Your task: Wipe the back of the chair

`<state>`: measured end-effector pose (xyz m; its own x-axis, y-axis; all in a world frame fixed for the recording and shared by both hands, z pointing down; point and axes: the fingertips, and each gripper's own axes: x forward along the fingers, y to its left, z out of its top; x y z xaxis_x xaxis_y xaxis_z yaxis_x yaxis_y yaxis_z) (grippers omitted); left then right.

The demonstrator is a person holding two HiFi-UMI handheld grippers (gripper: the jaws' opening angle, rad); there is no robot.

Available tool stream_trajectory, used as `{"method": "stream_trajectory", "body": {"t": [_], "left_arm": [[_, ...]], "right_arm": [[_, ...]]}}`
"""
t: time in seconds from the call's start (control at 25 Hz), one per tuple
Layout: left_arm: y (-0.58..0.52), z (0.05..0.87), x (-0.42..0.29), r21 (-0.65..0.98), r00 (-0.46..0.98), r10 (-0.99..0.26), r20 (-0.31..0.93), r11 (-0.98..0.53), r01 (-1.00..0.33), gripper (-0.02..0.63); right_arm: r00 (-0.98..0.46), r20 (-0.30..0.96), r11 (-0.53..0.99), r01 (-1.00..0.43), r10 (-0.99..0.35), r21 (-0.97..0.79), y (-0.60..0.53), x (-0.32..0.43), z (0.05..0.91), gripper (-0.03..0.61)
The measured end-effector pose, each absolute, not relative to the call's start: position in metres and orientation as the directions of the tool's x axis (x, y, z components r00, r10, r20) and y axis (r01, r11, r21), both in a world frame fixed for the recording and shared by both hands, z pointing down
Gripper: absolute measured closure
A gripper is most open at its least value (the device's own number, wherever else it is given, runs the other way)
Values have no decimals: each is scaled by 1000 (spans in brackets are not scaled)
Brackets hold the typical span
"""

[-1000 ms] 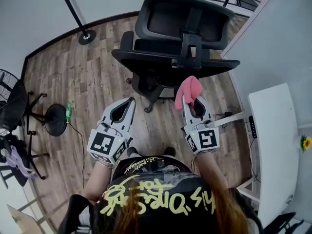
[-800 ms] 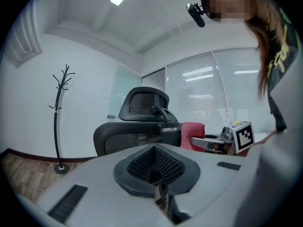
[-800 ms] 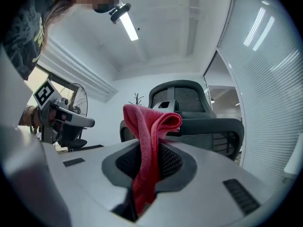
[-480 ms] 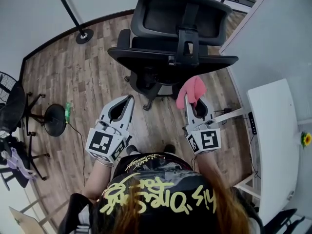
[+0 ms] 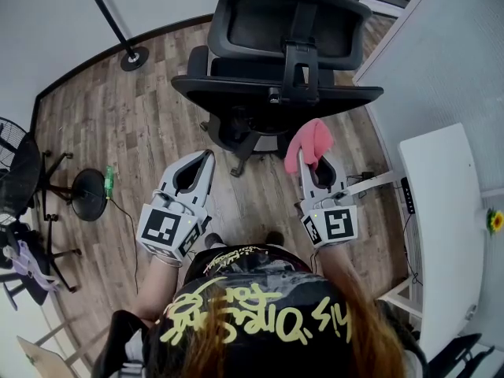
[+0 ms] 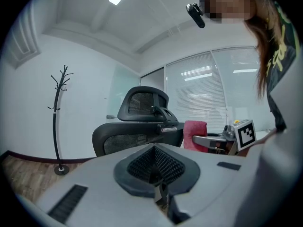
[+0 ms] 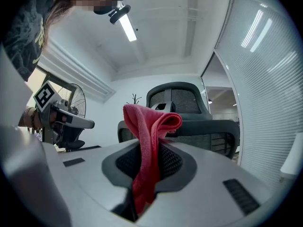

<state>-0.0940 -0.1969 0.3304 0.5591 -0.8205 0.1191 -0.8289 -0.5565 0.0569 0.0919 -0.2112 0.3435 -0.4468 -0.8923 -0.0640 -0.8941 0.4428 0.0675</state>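
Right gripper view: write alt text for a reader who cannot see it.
The right tool is shut on a folded red cloth that sticks up from between its jaws. Beyond it stands a black mesh office chair, seen from behind, with window blinds to the right and the left tool at the left edge.

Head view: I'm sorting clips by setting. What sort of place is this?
Most likely an office: a black mesh office chair stands on wood-look flooring, a white desk sits to the right, and the left gripper view shows a coat stand and slatted blinds.
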Motion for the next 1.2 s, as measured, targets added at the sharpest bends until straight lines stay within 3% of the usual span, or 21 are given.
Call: {"method": "stream_trajectory", "body": {"t": [1.2], "left_arm": [[-190, 335, -97, 72, 550, -827, 117, -545, -835, 621]], "right_arm": [[-444, -43, 436, -891, -895, 126, -201, 88, 351, 517]]}}
